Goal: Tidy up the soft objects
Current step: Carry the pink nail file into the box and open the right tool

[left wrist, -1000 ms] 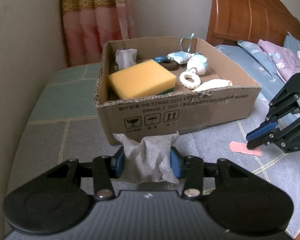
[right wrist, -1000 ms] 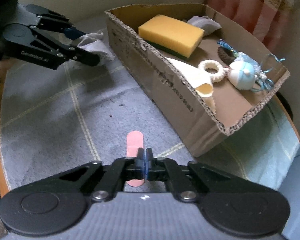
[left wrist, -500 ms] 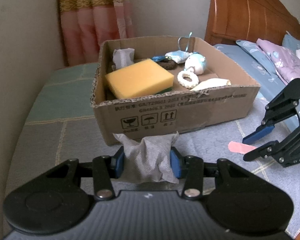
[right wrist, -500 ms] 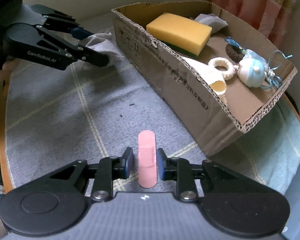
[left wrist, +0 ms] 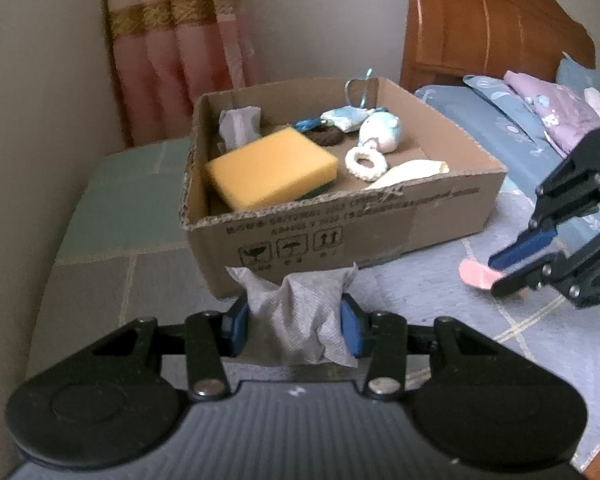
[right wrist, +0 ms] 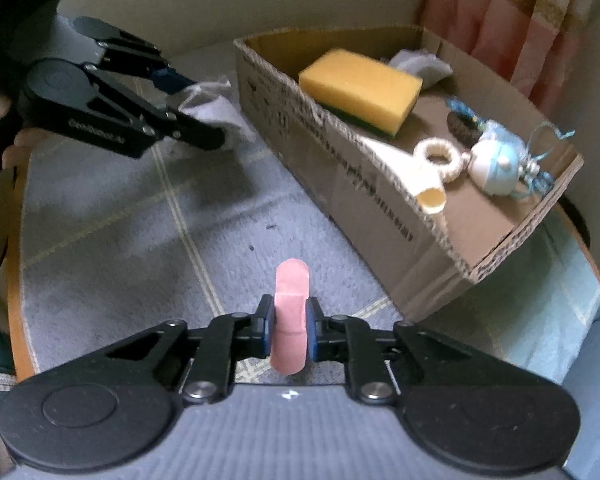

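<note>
Down at six o'clock, my right gripper [right wrist: 288, 326] is closing again on the pink strip [right wrist: 290, 312].
It was clamped empty, opened, now straddles it. Left gripper [left wrist: 296, 322] keeps pinching the grey cloth [left wrist: 300, 320]; cardboard box [left wrist: 380, 236] waits at twelve o'clock.

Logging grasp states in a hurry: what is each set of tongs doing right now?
Left tongs: closed on the crumpled grey cloth.
Right tongs: closing, with the pink strip between the pads, which touch its edges.
</note>
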Demonstrator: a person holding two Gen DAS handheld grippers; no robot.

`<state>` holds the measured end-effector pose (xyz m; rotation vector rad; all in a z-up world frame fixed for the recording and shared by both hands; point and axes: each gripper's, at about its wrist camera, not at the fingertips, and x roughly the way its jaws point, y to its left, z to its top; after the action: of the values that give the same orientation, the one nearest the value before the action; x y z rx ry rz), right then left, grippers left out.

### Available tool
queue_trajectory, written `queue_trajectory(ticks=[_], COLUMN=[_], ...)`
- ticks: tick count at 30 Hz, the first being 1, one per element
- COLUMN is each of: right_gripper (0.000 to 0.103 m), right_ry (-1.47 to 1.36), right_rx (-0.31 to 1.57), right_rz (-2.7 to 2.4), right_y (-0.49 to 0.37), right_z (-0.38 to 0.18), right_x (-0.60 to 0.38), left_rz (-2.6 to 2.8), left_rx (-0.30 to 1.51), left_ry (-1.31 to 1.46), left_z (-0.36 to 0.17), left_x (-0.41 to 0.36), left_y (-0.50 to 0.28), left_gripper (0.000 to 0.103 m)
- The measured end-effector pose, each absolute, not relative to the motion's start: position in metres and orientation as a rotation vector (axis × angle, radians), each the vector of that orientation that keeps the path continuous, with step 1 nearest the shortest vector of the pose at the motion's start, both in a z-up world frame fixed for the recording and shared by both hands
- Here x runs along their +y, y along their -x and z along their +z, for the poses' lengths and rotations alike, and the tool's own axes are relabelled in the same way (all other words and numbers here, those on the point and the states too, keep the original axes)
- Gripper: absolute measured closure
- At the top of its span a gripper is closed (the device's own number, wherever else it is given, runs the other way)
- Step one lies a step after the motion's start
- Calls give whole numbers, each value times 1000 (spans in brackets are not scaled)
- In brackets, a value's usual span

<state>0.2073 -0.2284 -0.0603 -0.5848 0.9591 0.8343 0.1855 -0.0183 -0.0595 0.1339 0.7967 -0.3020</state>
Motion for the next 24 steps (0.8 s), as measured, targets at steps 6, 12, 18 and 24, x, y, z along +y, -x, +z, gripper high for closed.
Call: queue_trajectory(ticks=[6,12,18,24], right_gripper=[84,83,83,71], right_ry=[588,548,478,401], right_rx=[853,749,724,763], right_rz=[819,744,666,615], right_y=[-200,-226,-271,-289], right_z=[-23,9,9,-8], right_x=[-228,-232,-230,-230], left_rz=[-326,-342,-347,-360], left_rx=[772,760,765,744], left_ry=[-144,-155,-169,-175], left_z=[-45,-39,-38,-31], left_x=[-20,-21,-24,-29], left_y=[-179,-175,-175,-176], left_gripper=[58,58,58,58])
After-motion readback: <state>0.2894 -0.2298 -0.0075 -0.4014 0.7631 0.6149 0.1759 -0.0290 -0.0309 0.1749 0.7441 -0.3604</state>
